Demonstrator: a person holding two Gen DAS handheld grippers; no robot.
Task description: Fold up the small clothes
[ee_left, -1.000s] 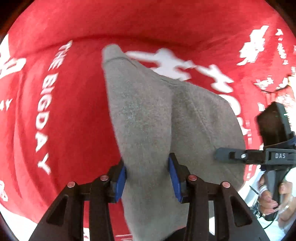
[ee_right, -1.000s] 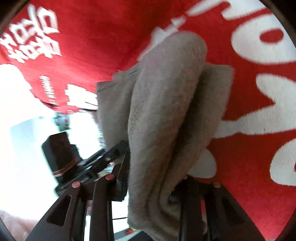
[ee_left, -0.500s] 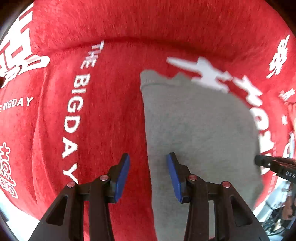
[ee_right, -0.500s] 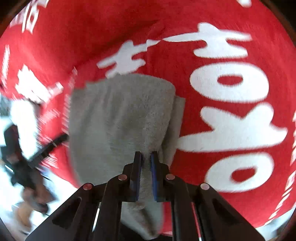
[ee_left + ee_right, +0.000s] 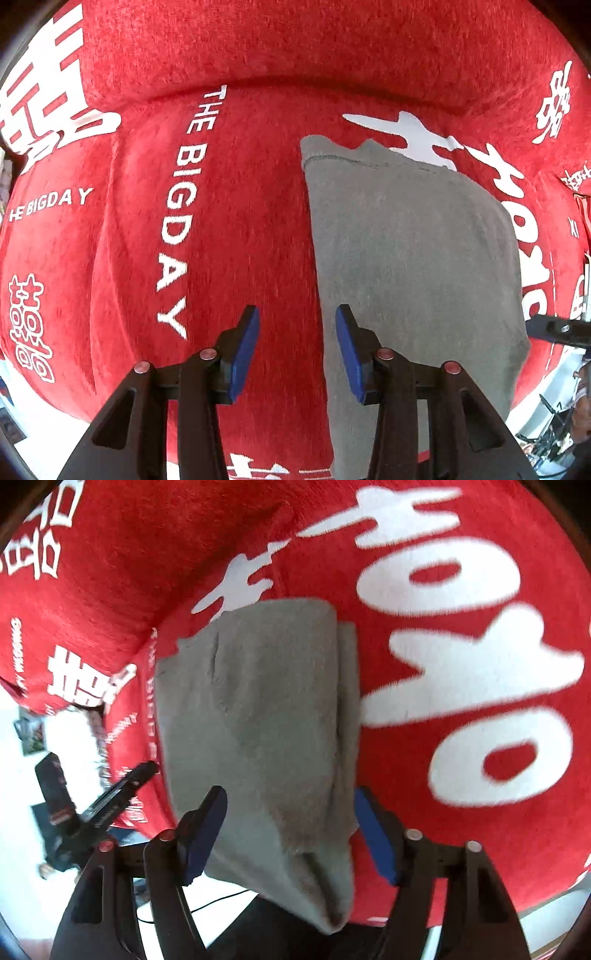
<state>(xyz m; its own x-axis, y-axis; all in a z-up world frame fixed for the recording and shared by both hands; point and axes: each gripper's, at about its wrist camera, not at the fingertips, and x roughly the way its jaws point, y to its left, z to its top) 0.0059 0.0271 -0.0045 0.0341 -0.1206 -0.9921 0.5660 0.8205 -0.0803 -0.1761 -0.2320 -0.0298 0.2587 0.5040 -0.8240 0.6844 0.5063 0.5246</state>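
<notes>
The grey garment [image 5: 413, 251] lies folded into a narrow stack on the red printed cover [image 5: 240, 229], which drapes a cushioned surface with a raised back; I cannot tell whether that is a sofa or a bed. Its near end hangs over the front edge of the cover, visible in the right wrist view as a drooping tail [image 5: 325, 897].

The left claw [image 5: 297, 347] is released, jaws spread and grasping nothing; the garment's left edge runs just inside its right pad. The right claw [image 5: 291, 834] is likewise released, jaws parted on either side of the cloth's overhanging end without pinching it.

Judgement: both claws stand clear so the fold can settle undisturbed. A lower layer [image 5: 349, 709] peeks out along the right side, so the edges are not quite flush, and the overhang may want tucking or a further fold.

Surroundings: the other handheld unit [image 5: 92, 805] shows at the left of the right wrist view, near the cloth. Cables and clutter on the pale floor [image 5: 221, 901] lie below. Nothing rests on the garment.
</notes>
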